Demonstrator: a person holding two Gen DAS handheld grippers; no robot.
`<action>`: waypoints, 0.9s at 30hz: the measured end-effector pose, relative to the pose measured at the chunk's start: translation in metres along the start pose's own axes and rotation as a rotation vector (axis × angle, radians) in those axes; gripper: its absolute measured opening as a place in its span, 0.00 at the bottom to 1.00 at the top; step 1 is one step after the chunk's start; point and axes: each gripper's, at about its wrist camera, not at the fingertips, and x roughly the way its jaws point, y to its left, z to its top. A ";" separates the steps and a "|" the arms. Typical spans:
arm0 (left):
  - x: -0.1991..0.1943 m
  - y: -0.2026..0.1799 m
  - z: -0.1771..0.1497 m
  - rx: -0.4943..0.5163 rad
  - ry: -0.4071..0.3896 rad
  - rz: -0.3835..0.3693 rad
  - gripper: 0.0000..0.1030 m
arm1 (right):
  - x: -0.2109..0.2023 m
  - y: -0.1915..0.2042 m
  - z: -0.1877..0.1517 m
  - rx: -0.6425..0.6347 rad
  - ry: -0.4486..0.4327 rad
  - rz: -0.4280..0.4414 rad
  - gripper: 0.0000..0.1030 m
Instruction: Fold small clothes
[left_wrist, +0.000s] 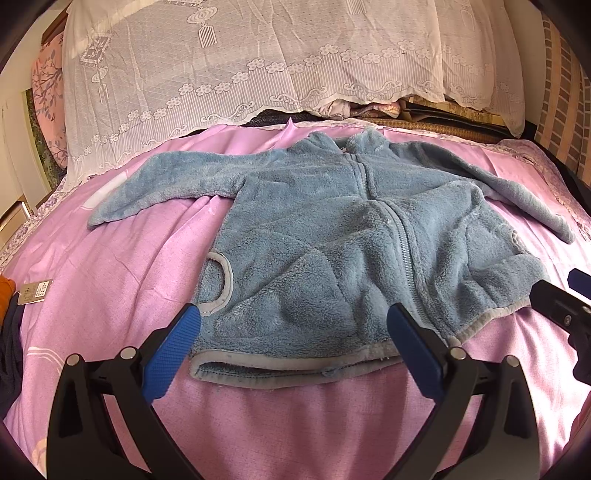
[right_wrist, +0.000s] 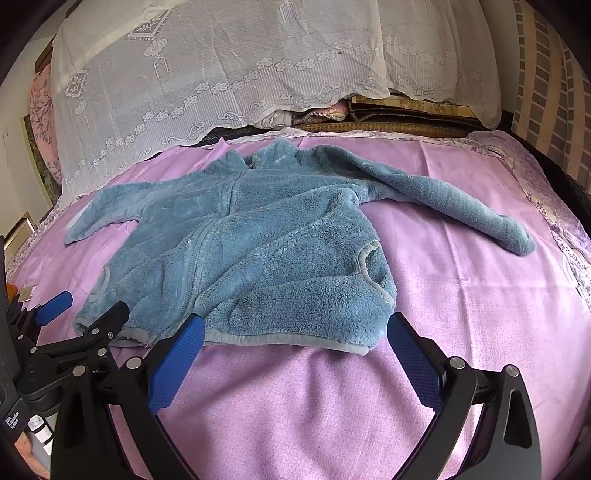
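A small blue fleece jacket (left_wrist: 332, 236) lies spread flat, zipper up, on the pink sheet of the bed (left_wrist: 110, 258), hem toward the near edge and sleeves out to both sides. The left gripper (left_wrist: 291, 325) and right gripper (right_wrist: 295, 332) hover at the hem, fingers wide apart and holding nothing.

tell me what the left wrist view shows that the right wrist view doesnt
Only the left wrist view shows the paper tag lying on the sheet at the left edge clearly, with orange and dark cloth beside it, and the jacket's near hem running between the open left gripper's fingers. Only the right wrist view shows the jacket's right sleeve stretched out whole to its cuff, with bare sheet around it. Both show the blue fleece jacket lying flat, zipped, on the pink sheet, the lace cover behind, and both grippers open, the right gripper included.
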 end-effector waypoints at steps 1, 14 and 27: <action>0.000 0.000 0.000 0.000 0.000 0.000 0.96 | 0.000 0.000 0.000 0.001 0.001 0.001 0.97; 0.000 -0.001 0.000 0.000 0.000 0.000 0.96 | 0.001 -0.001 0.000 0.012 0.008 0.005 0.97; 0.000 0.000 0.000 0.000 -0.003 0.002 0.96 | 0.001 -0.002 0.000 0.013 0.008 0.006 0.97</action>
